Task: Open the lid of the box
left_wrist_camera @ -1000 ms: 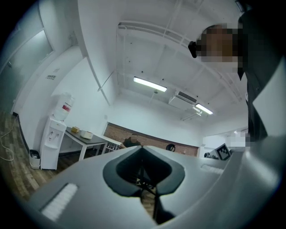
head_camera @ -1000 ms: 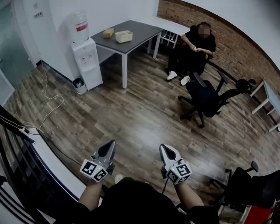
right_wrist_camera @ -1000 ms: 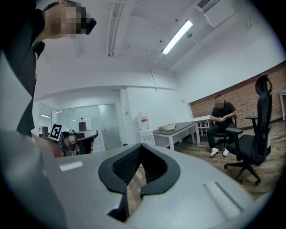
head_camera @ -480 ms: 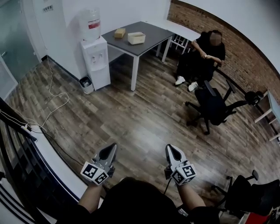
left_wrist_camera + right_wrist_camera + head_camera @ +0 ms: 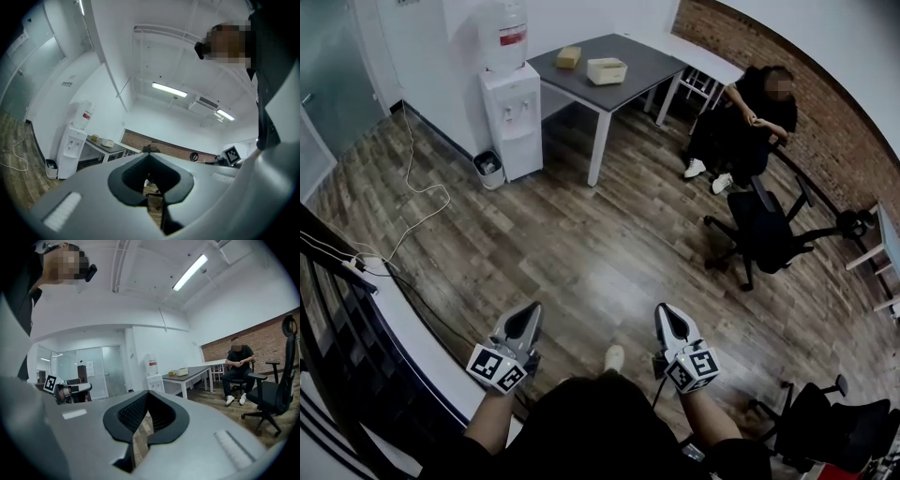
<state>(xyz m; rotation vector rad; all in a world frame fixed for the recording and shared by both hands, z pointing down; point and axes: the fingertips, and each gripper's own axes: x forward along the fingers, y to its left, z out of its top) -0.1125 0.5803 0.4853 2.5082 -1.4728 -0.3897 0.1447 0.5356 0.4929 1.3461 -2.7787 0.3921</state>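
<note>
- Head view: the cream box (image 5: pixel 607 71) sits on the grey table (image 5: pixel 642 58) at the far end of the room, its long side running across the view. A smaller tan box (image 5: pixel 569 57) lies near it on the same table. We cannot make out a lid at this size.
- Head view: we hold the left gripper (image 5: pixel 525 321) and the right gripper (image 5: pixel 669 322) low over the wooden floor (image 5: pixel 581 244). Both point forward and are well apart from the table. The water dispenser (image 5: pixel 512 103) stands just beside the table's left end.
- Left gripper view: the left gripper (image 5: pixel 149 154) has its jaws pressed together with nothing between them. The cream box (image 5: pixel 108 143) shows small and far off on the table.
- Right gripper view: the right gripper (image 5: pixel 147 393) is likewise clenched and empty. The cream box (image 5: pixel 183 371) lies lengthwise along the tabletop beside the tan box (image 5: pixel 172 373), and a seated person (image 5: pixel 236 366) is to its right.
</note>
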